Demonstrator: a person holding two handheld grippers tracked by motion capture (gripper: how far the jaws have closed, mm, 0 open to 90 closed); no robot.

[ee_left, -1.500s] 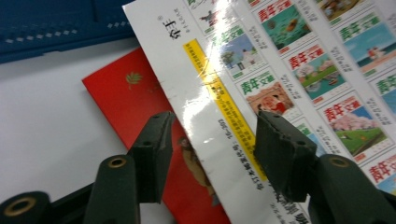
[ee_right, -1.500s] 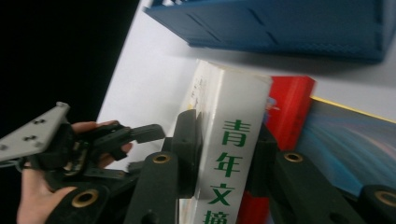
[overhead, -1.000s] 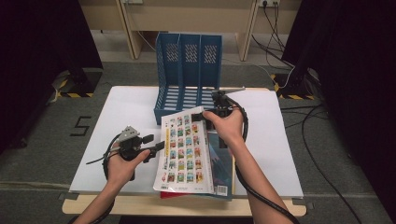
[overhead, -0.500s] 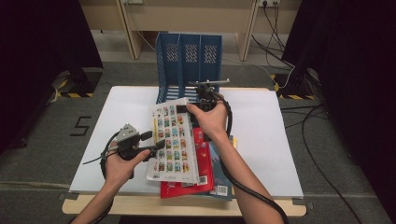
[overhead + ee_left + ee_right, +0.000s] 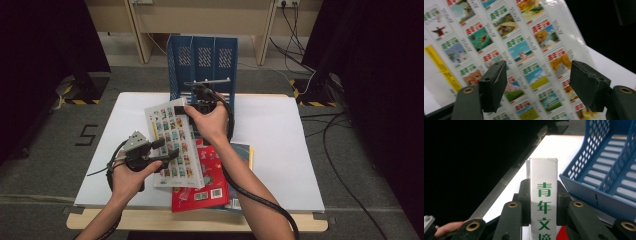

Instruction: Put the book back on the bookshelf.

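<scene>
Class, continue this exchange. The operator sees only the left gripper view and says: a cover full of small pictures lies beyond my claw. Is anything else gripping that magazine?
Observer: Yes. The right claw is shut on the white spine of the magazine.
Operator: And my left claw?
Observer: Its jaws have just been opening, with nothing pinched between them. From above it sits at the magazine's lower left edge.
Operator: What lies ahead?
Observer: A blue file rack stands just beyond the right hand.

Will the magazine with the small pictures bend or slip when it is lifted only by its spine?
The magazine probably stays fairly flat: its spine looks thick in the right gripper. Its glossy cover may slip. The open left gripper gives no support, so it might swing.
</scene>
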